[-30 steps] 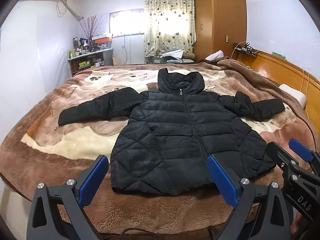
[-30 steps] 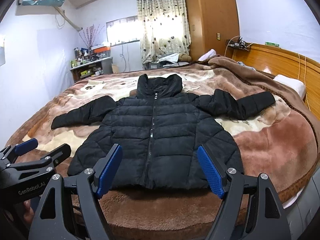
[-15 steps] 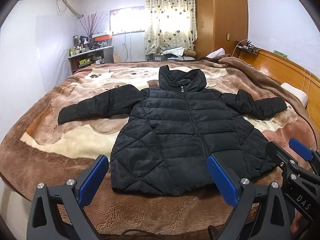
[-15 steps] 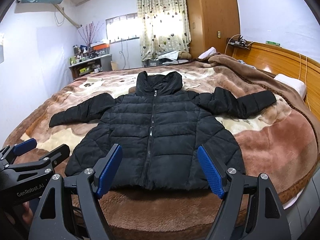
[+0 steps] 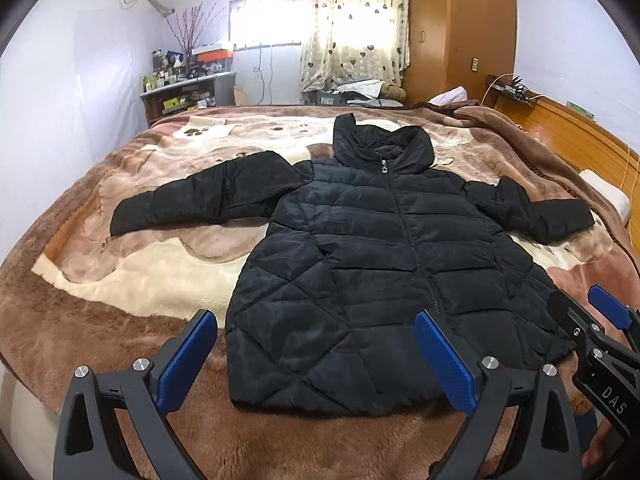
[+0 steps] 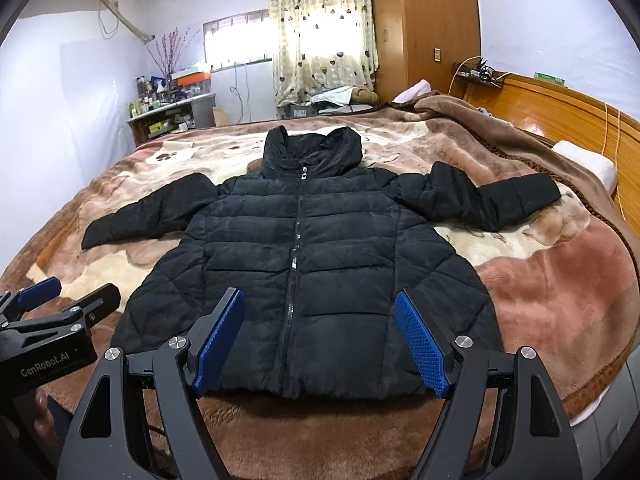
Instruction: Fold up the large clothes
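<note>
— What are the tongs doing?
— Left tongs (image 5: 316, 354) and right tongs (image 6: 320, 336) both gape wide with nothing between their blue pads, poised above the near edge of the bed (image 6: 560, 300).
— And the garment?
— A black puffer jacket (image 6: 296, 264) lies face up on the brown fleece blanket (image 5: 132, 280), zipped, sleeves spread, hood toward the curtain (image 6: 320, 32).

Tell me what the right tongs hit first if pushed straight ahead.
Probably the bottom hem of the black jacket, near its zipper. The right tongs are open and point at it across a strip of brown blanket; height above the bed is unclear.
</note>
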